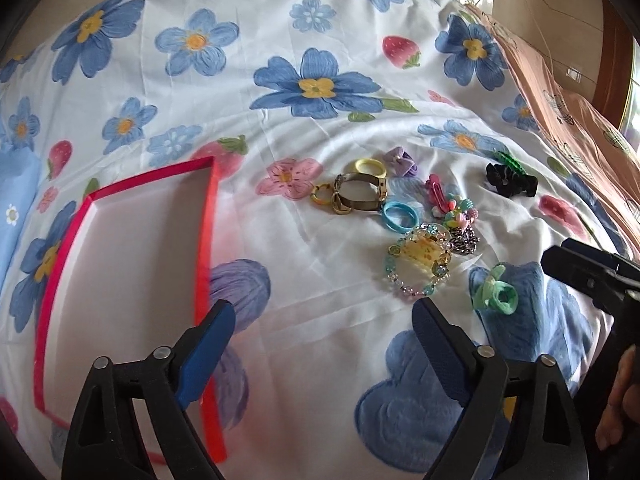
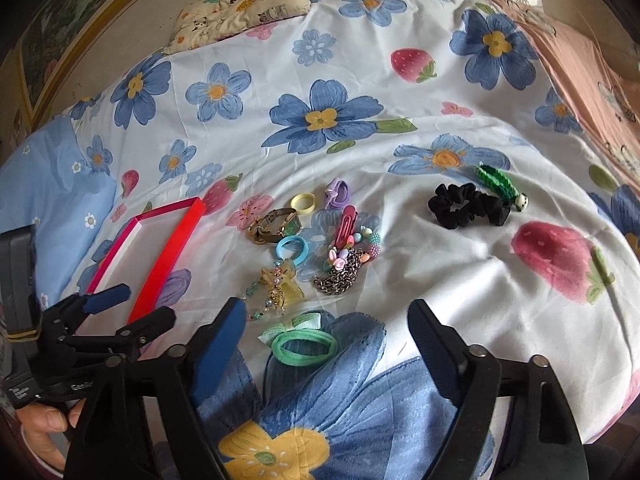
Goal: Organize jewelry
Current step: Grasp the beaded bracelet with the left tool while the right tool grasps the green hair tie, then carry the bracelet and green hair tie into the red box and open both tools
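A red-rimmed tray (image 1: 206, 240) with a white floor lies on the flowered bedsheet, also in the right wrist view (image 2: 168, 264). To its right is a cluster of jewelry: a gold watch (image 1: 360, 194), yellow ring (image 1: 366, 167), blue hair tie (image 1: 398, 216), beaded bracelet with yellow clip (image 1: 420, 264), dark chain (image 2: 340, 276), pink clip (image 2: 345, 224), black scrunchie (image 2: 466, 204), green hair tie with bow (image 2: 304, 346). My left gripper (image 1: 324, 344) is open and empty, beside the tray. My right gripper (image 2: 328, 340) is open over the green hair tie.
A panda-print pillow (image 2: 240, 4) lies at the far edge of the bed. A pink-orange blanket (image 2: 580, 60) runs along the right side. A light blue pillow (image 2: 44, 184) sits at the left. A green knitted clip (image 2: 500, 184) lies by the scrunchie.
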